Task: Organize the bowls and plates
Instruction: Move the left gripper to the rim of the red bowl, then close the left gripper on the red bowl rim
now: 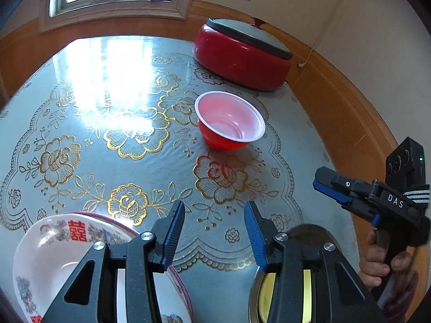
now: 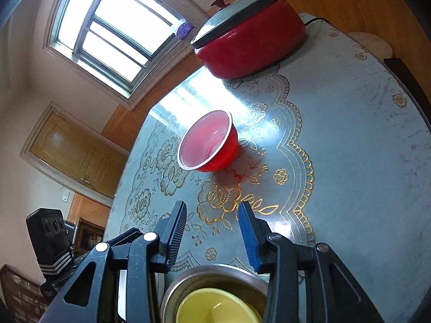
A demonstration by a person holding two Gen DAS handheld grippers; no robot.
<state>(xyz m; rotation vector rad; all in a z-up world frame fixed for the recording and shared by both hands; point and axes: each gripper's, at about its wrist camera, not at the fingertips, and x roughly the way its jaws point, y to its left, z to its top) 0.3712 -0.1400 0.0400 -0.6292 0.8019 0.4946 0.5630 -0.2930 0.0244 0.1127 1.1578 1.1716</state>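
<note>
The red bowl (image 1: 230, 120) stands empty mid-desk (image 1: 113, 86). Nearer than it, a yellow bowl (image 2: 218, 308) sits inside a steel bowl (image 2: 204, 273), half hidden. Both grippers' fingers (image 1: 173, 232) (image 2: 176, 232) are apart, holding nothing.

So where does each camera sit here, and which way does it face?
Left wrist: on the left gripper, looking down across the table at the red bowl; the right gripper and a hand show at the right edge.
Right wrist: on the right gripper, rolled, facing the same bowl; the left gripper's body shows at lower left.
Shared: red bowl, red pot, metal bowl, window.
</note>
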